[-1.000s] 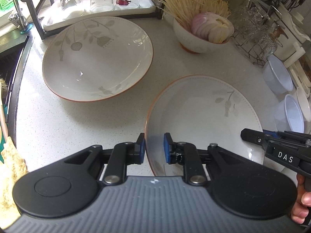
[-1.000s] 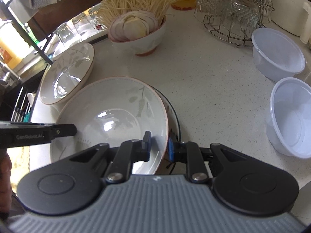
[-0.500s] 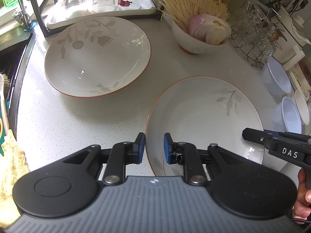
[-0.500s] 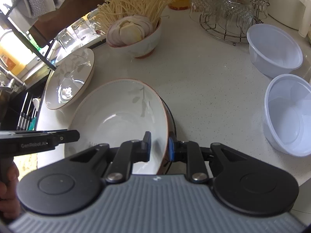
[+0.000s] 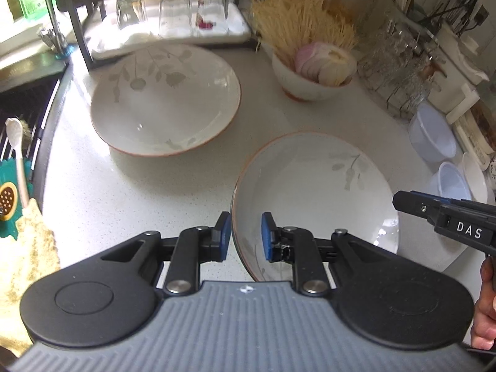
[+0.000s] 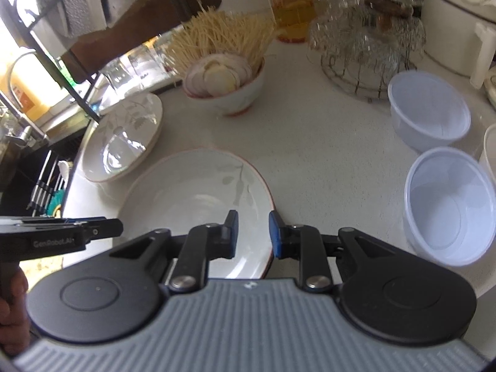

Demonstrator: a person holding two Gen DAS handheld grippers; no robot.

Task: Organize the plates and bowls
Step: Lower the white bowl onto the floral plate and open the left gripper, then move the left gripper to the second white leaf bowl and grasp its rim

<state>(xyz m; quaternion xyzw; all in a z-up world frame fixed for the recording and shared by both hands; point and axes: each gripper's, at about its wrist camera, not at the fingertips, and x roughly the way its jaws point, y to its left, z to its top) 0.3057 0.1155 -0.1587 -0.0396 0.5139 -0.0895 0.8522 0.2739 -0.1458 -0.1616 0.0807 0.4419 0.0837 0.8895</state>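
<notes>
- The left tongs [image 5: 245,235] are clamped on the left rim of the near bowl [image 5: 310,192]. One blue pad sits outside the rim and the other inside the bowl.
- The right tongs [image 6: 253,232] straddle the opposite rim of the same bowl, and their jaws are easing apart. The outer pad lies right against the rim. I cannot tell whether the inner pad presses on the bowl wall.
- The near bowl is wide, shallow and white, with a thin reddish edge and a grey leaf print. It sits low in both views, between the two tongs. Whether it rests on the pale speckled surface [image 5: 124,201] or hangs just above it cannot be told.
- A matching far bowl [image 5: 164,99] rests on the surface to the left and further back, apart from the near bowl.
- A small bowl [image 5: 297,83] behind them holds sliced onion and a bundle of dry noodles.
- Upturned glasses [image 5: 170,9] stand on a white tray at the back.
- Two clear plastic bowls [image 6: 427,108] [image 6: 449,204] stand on the right, near a wire rack [image 6: 365,40] of glassware.
- A hand [image 5: 485,310] grips the handle of the right tongs at the frame edge.
</notes>
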